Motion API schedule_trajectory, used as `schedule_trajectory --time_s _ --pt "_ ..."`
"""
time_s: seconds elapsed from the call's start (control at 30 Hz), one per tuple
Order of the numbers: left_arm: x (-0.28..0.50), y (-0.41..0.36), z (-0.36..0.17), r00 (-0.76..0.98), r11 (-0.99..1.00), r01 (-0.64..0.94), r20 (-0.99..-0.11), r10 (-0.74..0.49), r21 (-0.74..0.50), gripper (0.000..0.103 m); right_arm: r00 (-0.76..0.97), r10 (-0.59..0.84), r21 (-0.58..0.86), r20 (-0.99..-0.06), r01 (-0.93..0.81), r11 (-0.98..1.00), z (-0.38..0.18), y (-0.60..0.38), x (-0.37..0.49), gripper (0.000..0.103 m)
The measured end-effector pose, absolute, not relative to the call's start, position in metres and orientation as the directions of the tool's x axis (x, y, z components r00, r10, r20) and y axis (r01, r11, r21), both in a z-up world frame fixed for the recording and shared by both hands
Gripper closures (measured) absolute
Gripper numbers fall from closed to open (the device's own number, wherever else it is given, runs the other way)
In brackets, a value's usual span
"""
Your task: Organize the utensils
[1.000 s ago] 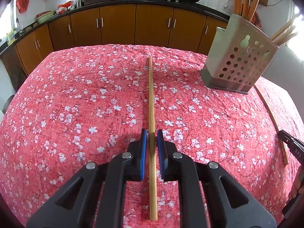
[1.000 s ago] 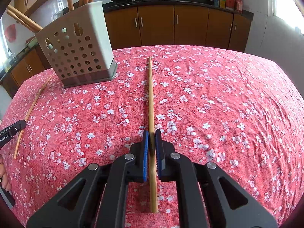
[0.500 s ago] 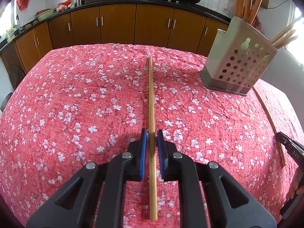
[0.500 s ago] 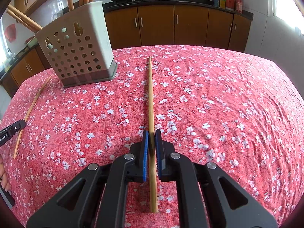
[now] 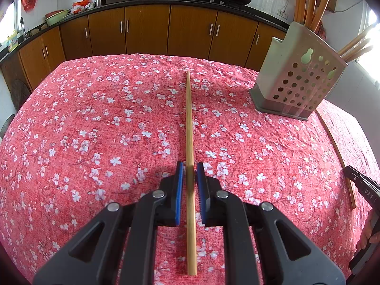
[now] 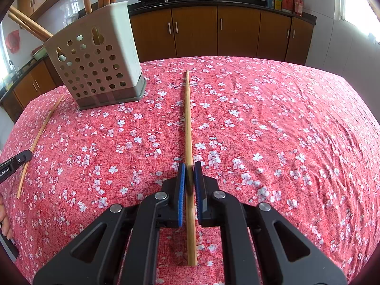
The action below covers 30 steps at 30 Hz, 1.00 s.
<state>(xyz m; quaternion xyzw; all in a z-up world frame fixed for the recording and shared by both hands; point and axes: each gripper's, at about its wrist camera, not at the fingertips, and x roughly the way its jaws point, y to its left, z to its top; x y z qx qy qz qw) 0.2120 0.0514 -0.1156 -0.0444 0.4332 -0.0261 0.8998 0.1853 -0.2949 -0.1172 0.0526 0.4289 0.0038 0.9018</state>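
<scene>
My left gripper (image 5: 189, 169) is shut on a wooden chopstick (image 5: 189, 123) that points straight ahead over the red floral tablecloth (image 5: 95, 123). My right gripper (image 6: 189, 169) is shut on a second wooden chopstick (image 6: 188, 118), also pointing straight ahead. A grey perforated utensil holder (image 5: 299, 80) with several chopsticks standing in it sits at the right in the left wrist view, and at the upper left in the right wrist view (image 6: 95, 64).
Each gripper shows at the edge of the other's view, the right one (image 5: 361, 185) and the left one (image 6: 14, 163). Brown kitchen cabinets (image 5: 147, 28) and a counter with pans run behind the table.
The left gripper has drawn slightly back or up, so the holder sits a little lower and further right in its view. The right view is almost unchanged.
</scene>
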Motion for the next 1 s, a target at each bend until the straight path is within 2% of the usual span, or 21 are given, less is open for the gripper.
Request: schedule_trajectory --time_s 0.9,1.0 --pt "0.2119 0.0494 -0.1148 0.624 0.993 0.006 -0.776 -0.093 -0.115 0.089 0.632 0.053 0.101 -0.773 0.041 0.994 -0.1167 -0.2957 0.1856 0.094" --pt "0.2118 0.0513 -0.1144 0.624 0.992 0.011 -0.774 -0.107 -0.128 0.087 0.632 0.056 0.105 -0.773 0.040 0.994 -0.1163 -0.2971 0.1859 0.093"
